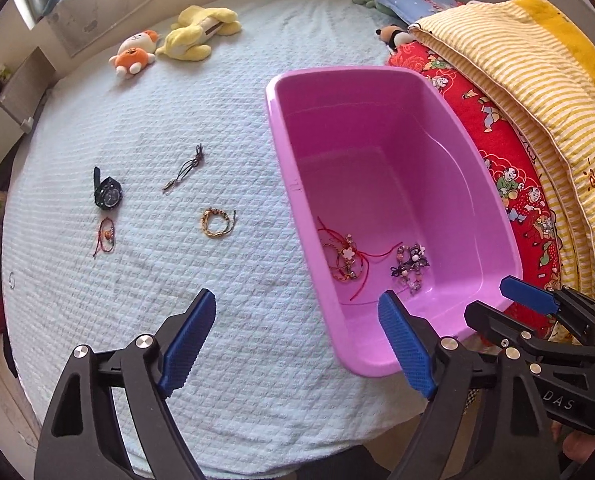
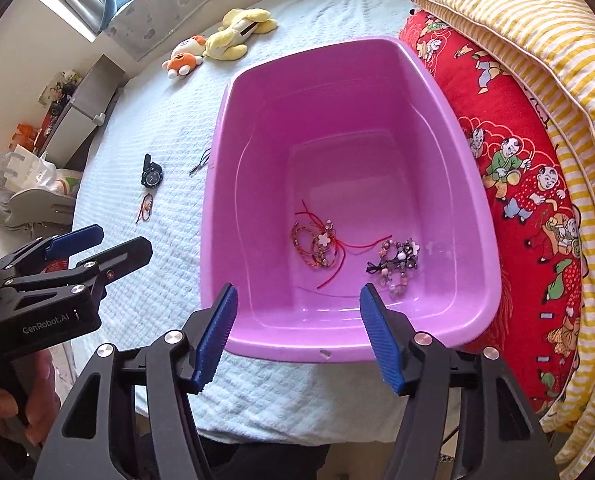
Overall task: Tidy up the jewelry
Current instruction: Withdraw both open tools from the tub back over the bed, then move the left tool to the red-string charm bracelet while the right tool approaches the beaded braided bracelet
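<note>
Both the left gripper (image 1: 297, 344) and the right gripper (image 2: 297, 334) hang spread and empty above the near end of the pink tub (image 2: 217, 184), likely because two bracelets (image 2: 317, 246) already lie on its floor. A watch (image 1: 107, 194), lying with its strap pointing away, two bracelets and a cord wait on the bedspread (image 1: 137, 300), left of the tub, whose long axis also runs away from the person.

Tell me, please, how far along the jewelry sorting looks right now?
Done: a red cord bracelet bundle and a beaded bracelet lie in the pink tub. In hand: nothing; left claw and right claw are open. Left on the bedspread: watch, dark cord necklace, braided bracelet, red bracelet.
</note>
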